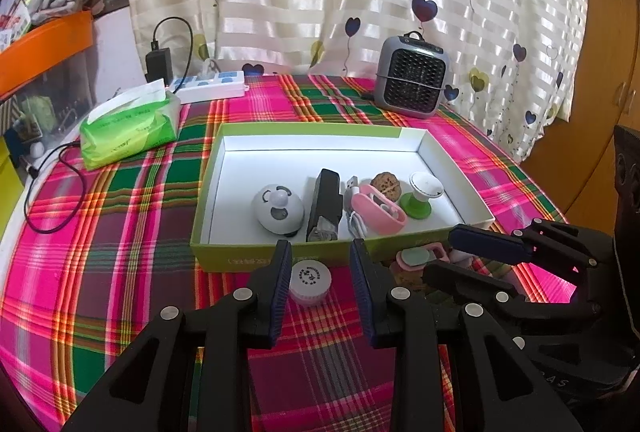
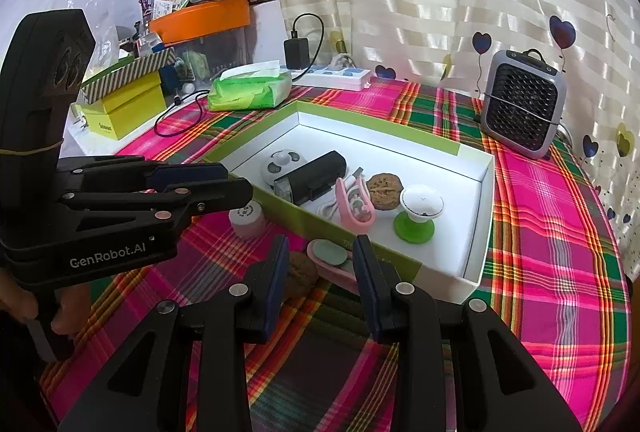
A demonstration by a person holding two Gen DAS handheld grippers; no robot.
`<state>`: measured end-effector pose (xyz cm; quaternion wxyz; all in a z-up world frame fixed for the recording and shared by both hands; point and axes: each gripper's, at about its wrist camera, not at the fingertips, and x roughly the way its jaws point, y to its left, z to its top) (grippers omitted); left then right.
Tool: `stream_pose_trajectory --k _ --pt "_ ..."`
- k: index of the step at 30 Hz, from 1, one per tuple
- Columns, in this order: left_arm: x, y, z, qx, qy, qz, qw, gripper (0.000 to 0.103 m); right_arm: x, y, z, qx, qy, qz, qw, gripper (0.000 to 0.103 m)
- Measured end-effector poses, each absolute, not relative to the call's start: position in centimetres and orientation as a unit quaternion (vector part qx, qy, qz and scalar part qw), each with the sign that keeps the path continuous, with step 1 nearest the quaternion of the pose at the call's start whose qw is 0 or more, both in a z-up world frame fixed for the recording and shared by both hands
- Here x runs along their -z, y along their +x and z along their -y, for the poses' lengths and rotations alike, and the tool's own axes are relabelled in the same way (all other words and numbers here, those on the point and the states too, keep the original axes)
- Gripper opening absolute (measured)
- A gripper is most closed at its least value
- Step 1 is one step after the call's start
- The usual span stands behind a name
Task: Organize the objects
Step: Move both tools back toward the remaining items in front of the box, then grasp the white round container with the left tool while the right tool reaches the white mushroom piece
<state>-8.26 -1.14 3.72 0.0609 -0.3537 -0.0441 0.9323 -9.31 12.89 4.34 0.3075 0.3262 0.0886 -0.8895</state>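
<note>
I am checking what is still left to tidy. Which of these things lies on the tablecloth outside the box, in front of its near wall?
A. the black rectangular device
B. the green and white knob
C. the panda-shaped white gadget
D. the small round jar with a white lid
D: the small round jar stands on the tablecloth in front of the box wall, between the left gripper's open fingers; the other three lie inside the box.

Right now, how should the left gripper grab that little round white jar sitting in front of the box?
Take the small round jar by its curved sides, just under the lid, coming from the near side and above. It stands upright on the tablecloth, already between the left gripper's open fingers, and the green box wall blocks the far side.
</note>
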Motion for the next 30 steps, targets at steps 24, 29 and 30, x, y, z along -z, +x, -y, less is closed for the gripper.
stream_pose_trajectory --k 24,29,30 --pt "-2.3 -8.9 0.8 -0.919 -0.390 0.013 0.062 0.038 -4.3 -9.7 -13.7 0.891 0.336 -0.080 0.294 0.035" --pt "-1.7 -9.4 0.8 -0.917 -0.396 0.011 0.055 0.038 -4.2 -9.3 -13.5 0.888 0.336 -0.085 0.303 0.035" --pt "-1.5 -9.4 0.8 -0.916 -0.398 0.011 0.054 0.038 -4.1 -9.3 -13.5 0.887 0.337 -0.087 0.305 0.035"
